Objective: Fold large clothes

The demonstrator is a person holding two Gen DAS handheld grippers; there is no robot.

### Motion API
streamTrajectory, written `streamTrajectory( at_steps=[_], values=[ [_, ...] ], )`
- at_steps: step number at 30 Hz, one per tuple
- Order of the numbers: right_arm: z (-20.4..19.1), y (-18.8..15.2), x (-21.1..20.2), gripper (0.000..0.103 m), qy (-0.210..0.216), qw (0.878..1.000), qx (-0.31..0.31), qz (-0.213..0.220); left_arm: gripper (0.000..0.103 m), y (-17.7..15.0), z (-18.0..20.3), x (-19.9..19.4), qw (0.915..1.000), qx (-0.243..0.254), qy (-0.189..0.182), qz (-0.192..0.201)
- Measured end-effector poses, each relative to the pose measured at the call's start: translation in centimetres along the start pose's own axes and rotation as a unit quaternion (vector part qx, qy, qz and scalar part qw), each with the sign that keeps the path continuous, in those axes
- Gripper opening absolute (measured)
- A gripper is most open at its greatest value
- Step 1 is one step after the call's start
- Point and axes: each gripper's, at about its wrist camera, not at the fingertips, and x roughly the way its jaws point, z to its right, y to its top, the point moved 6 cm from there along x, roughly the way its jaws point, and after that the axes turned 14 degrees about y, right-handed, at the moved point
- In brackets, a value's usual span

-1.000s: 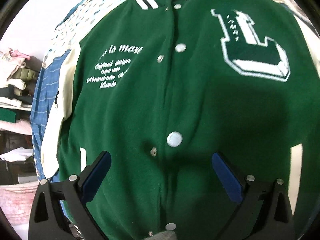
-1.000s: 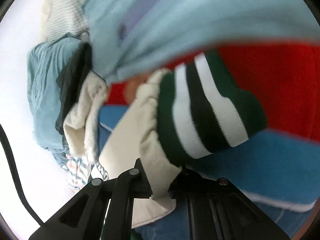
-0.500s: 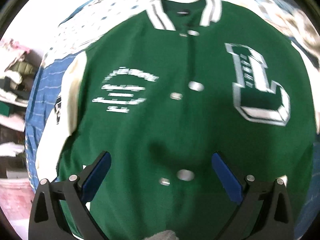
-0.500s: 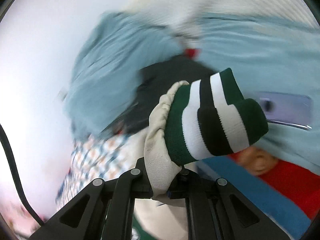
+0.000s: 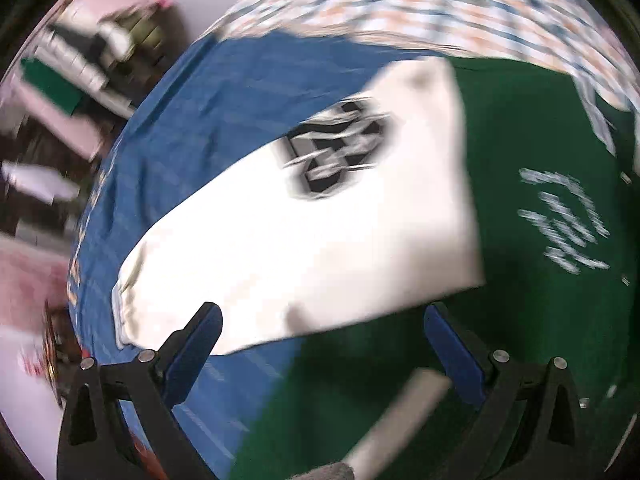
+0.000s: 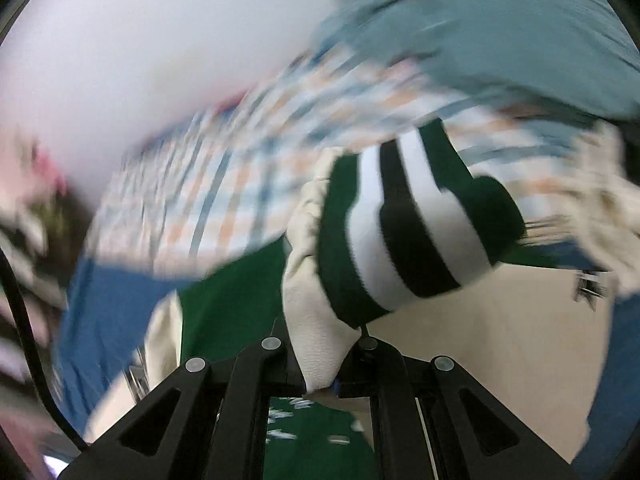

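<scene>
A green varsity jacket [image 5: 540, 128] with white script lies flat on a blue cloth [image 5: 224, 104]. Its cream sleeve [image 5: 320, 248] with a dark patch stretches down to the left. My left gripper [image 5: 320, 340] hangs open above that sleeve's lower edge, with nothing between its blue pads [image 5: 192, 348]. In the right wrist view my right gripper [image 6: 322, 376] is shut on the jacket's other cream sleeve [image 6: 312, 320]. The sleeve's green, white and black striped cuff [image 6: 404, 240] sticks up past the fingers, lifted over the green jacket body [image 6: 236, 300]. Both views are blurred.
A checked blanket [image 5: 420, 16] lies beyond the jacket. Cluttered shelves [image 5: 72, 64] stand at the left past the blue cloth's edge. A pale blue garment [image 6: 500, 40] lies at the upper right of the right wrist view. A black cable [image 6: 24, 340] hangs at the left.
My left gripper has swung from over the jacket's snap front to over its cream sleeve and rolled. My right gripper has carried the striped cuff from beside the clothes pile to over the jacket.
</scene>
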Motion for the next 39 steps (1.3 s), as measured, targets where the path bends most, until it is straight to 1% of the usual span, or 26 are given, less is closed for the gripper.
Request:
streamTrajectory(
  at_steps=[2, 4, 6, 7, 8, 9, 10, 11, 12, 14, 16, 18, 19, 20, 22, 24, 25, 26, 27, 28, 29, 30, 31, 35, 37, 39],
  values=[
    [-4.4, -3.9, 7.0, 0.008, -0.011, 0.996, -0.061, -0.063, 0.103, -0.4, -2.7, 1.5, 0.9997, -0.019, 0.004, -0.012],
    [-6.5, -9.2, 10.8, 0.008, -0.022, 0.989, -0.099, -0.110, 0.103, -0.8, -5.0, 2.8, 0.9992, -0.031, 0.005, -0.024],
    [-8.2, -13.1, 14.3, 0.009, -0.045, 0.975, -0.143, -0.162, 0.103, -1.7, -7.0, 4.0, 0.9982, -0.043, 0.009, -0.042],
    [-8.8, -14.3, 15.5, 0.014, -0.060, 0.967, -0.166, -0.184, 0.103, -2.2, -8.0, 4.7, 0.9972, -0.051, 0.006, -0.054],
    [-9.4, -15.4, 16.2, 0.025, -0.068, 0.959, -0.184, -0.204, 0.103, -2.8, -8.9, 5.3, 0.9958, -0.059, 0.002, -0.069],
    [-10.1, -16.2, 16.1, 0.036, -0.060, 0.955, -0.191, -0.218, 0.103, -3.4, -9.8, 5.9, 0.9941, -0.069, -0.002, -0.083],
    [-10.7, -16.7, 15.6, 0.057, -0.031, 0.956, -0.180, -0.229, 0.103, -4.3, -10.9, 6.6, 0.9910, -0.085, -0.015, -0.102],
    [-11.4, -17.2, 14.4, 0.071, 0.008, 0.958, -0.159, -0.239, 0.103, -5.2, -11.5, 6.7, 0.9886, -0.098, -0.024, -0.112],
    [-11.8, -16.9, 13.0, 0.072, 0.026, 0.960, -0.145, -0.236, 0.103, -5.8, -12.4, 7.1, 0.9851, -0.114, -0.035, -0.124],
    [-12.0, -16.7, 9.9, 0.072, 0.048, 0.967, -0.119, -0.221, 0.102, -7.2, -13.8, 8.2, 0.9739, -0.154, -0.066, -0.153],
    [-11.3, -16.4, 6.7, 0.072, 0.067, 0.973, -0.073, -0.208, 0.102, -8.4, -14.6, 9.6, 0.9579, -0.195, -0.100, -0.186],
    [-10.2, -16.1, 4.7, 0.072, 0.076, 0.977, -0.029, -0.198, 0.102, -8.9, -14.7, 11.5, 0.9352, -0.241, -0.144, -0.215],
    [-9.5, -16.1, 4.2, 0.072, 0.076, 0.978, -0.005, -0.195, 0.102, -9.0, -14.5, 12.9, 0.9141, -0.279, -0.176, -0.236],
    [-9.0, -16.2, 4.1, 0.072, 0.077, 0.978, 0.015, -0.193, 0.101, -8.9, -14.5, 14.1, 0.8964, -0.310, -0.198, -0.247],
    [-8.3, -16.7, 4.5, 0.072, 0.076, 0.977, 0.035, -0.198, 0.100, -8.3, -14.9, 16.9, 0.8658, -0.368, -0.217, -0.260],
    [-7.7, -15.7, 5.9, 0.072, 0.072, 0.975, 0.054, -0.202, 0.100, -7.4, -15.9, 18.8, 0.8498, -0.407, -0.209, -0.261],
    [-7.8, -15.9, 6.4, 0.072, 0.077, 0.974, 0.065, -0.202, 0.096, -6.5, -16.8, 19.8, 0.8457, -0.427, -0.194, -0.255],
    [-7.9, -15.3, 6.1, 0.072, 0.079, 0.973, 0.069, -0.204, 0.082, -5.9, -17.6, 20.3, 0.8478, -0.432, -0.178, -0.251],
    [-8.2, -15.0, 6.3, 0.072, 0.080, 0.973, 0.074, -0.204, 0.078, -5.1, -18.3, 20.8, 0.8509, -0.434, -0.165, -0.247],
    [-8.4, -15.0, 6.6, 0.072, 0.080, 0.973, 0.076, -0.204, 0.065, -4.0, -19.2, 21.3, 0.8551, -0.434, -0.148, -0.243],
    [-8.8, -14.8, 6.9, 0.072, 0.081, 0.972, 0.078, -0.206, 0.050, -3.3, -19.8, 21.5, 0.8605, -0.431, -0.132, -0.238],
    [-9.2, -14.9, 7.3, 0.072, 0.081, 0.972, 0.080, -0.207, 0.039, -2.5, -20.4, 21.6, 0.8674, -0.426, -0.119, -0.228],
    [-9.5, -14.9, 7.7, 0.072, 0.080, 0.972, 0.083, -0.206, 0.018, -1.1, -21.3, 21.6, 0.8801, -0.415, -0.104, -0.206],
    [-10.7, -14.8, 8.9, 0.072, 0.091, 0.969, 0.108, -0.203, 0.014, 3.8, -23.9, 21.0, 0.9107, -0.381, -0.082, -0.136],
    [-11.4, -14.5, 9.8, 0.072, 0.103, 0.967, 0.125, -0.195, 0.013, 7.3, -25.7, 20.6, 0.9201, -0.371, -0.082, -0.097],
    [-11.9, -14.2, 10.9, 0.072, 0.105, 0.967, 0.143, -0.181, 0.013, 9.7, -27.5, 20.6, 0.9250, -0.364, -0.089, -0.065]
  ],
)
